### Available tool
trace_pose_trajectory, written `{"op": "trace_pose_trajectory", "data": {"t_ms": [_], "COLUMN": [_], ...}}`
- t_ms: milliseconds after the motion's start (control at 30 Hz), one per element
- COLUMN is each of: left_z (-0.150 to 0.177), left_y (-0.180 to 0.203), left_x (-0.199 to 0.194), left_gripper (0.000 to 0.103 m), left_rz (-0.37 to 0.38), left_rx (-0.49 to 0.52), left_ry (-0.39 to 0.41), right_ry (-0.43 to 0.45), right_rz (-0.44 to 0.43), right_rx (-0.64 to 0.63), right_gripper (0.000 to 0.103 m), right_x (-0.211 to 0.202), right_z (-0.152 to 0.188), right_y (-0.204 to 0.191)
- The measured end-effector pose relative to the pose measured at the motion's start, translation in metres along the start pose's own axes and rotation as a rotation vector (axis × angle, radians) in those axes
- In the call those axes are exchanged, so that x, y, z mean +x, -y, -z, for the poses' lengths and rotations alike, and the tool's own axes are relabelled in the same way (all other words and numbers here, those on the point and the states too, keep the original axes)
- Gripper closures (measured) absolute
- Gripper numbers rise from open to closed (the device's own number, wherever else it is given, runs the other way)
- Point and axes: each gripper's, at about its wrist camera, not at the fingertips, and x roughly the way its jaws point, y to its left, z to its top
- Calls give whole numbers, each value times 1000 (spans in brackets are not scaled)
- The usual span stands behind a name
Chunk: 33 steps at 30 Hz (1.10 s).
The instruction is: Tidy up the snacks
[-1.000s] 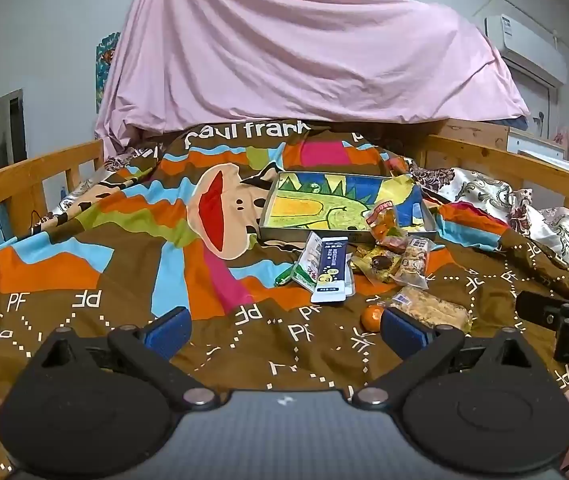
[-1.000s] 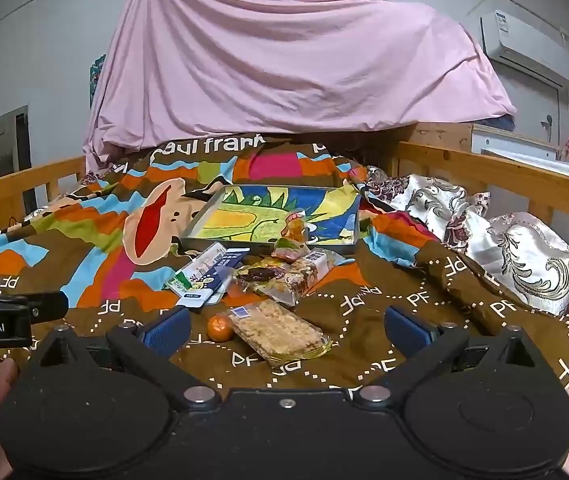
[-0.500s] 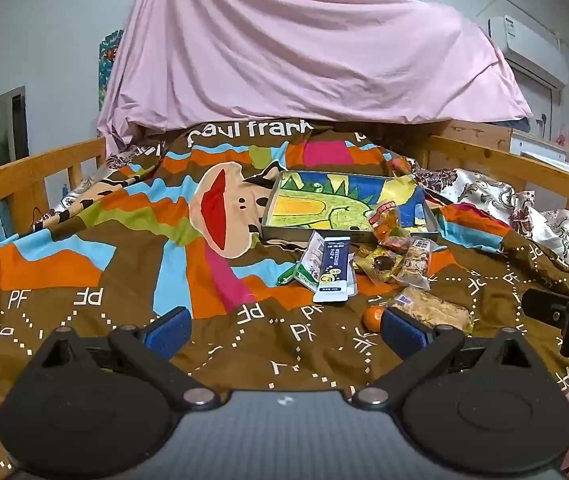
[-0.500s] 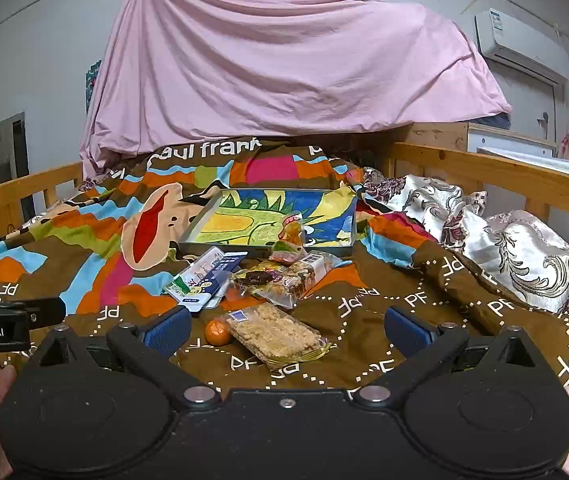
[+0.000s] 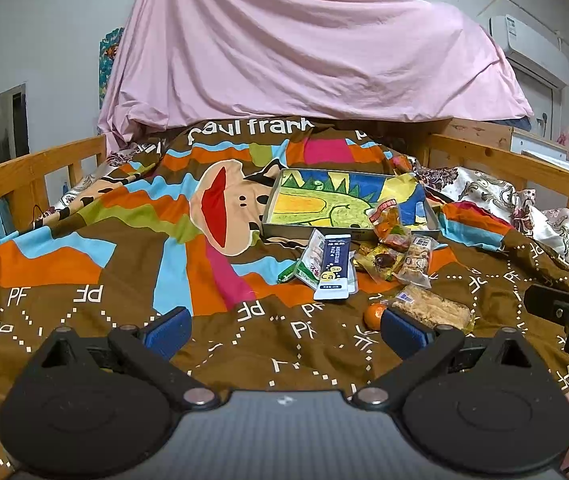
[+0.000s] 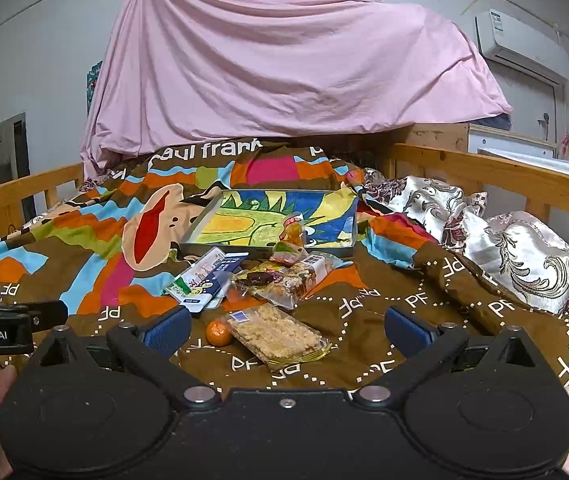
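Several snack packets (image 6: 280, 276) heaped on bedspread (image 5: 84, 280), before tray (image 6: 268, 249).
Light, crinkly, slippery; pinch wrapper edges. Left gripper (image 5: 284, 326) and right gripper (image 6: 286, 328): jaws released, empty.

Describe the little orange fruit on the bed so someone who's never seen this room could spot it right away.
Start at the dinosaur-print tray on the brown blanket, then come toward the camera past the snack pile. The small mandarin sits just left of the clear-wrapped crumbly bar, close beside it. It is the only round, unwrapped item there.
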Motion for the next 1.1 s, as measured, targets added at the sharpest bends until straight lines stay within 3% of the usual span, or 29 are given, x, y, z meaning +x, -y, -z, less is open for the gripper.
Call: {"op": "trace_pose_trajectory", "data": {"t_ms": [1100], "left_z": [6], "left_y": [1], "left_x": [3], "left_gripper": [0], "left_rz": [6], "left_rx": [-10], "left_ry": [-18], "right_ry": [-10], "right_rz": [-10], "right_rx": [-16], "right_gripper": [0], "right_x": [0], "right_z": [2], "right_y": [-8]}}
